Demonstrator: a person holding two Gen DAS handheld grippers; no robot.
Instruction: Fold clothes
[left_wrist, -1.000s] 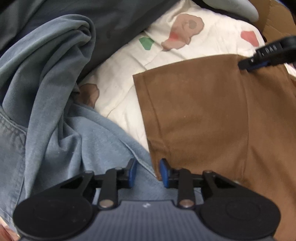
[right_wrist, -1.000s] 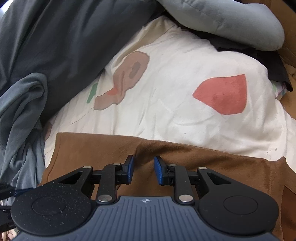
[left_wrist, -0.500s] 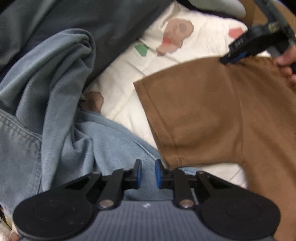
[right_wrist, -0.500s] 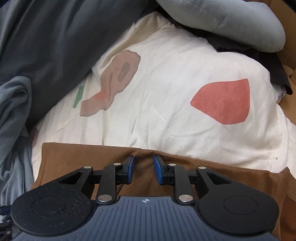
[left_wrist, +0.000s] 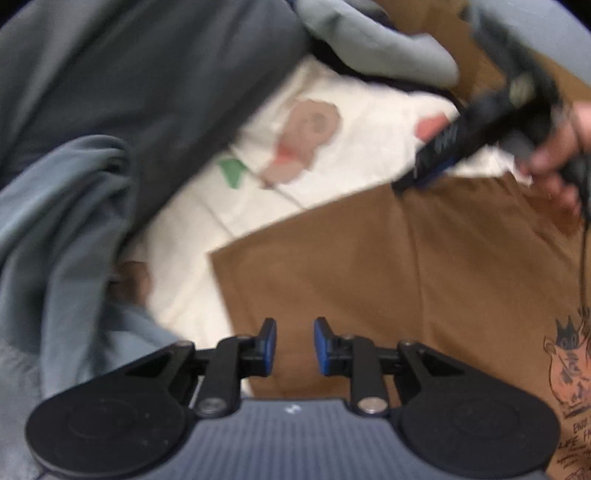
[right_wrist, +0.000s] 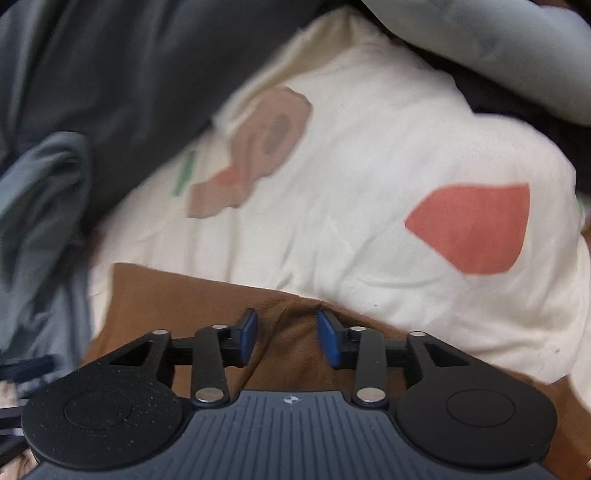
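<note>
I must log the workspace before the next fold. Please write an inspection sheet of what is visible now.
Surface: cream quilt with red, brown and green patches.
Job's things: brown T-shirt spread flat, printed graphic at its right edge.
Clutter: blue-grey garment, dark grey fabric, light grey cushion.
Grippers: left tool open over the shirt's sleeve; right tool open at the shirt's upper edge, a small fabric ridge between its fingers.
Cables: thin black cord below the hand.
Surroundings: nothing seen.
</note>
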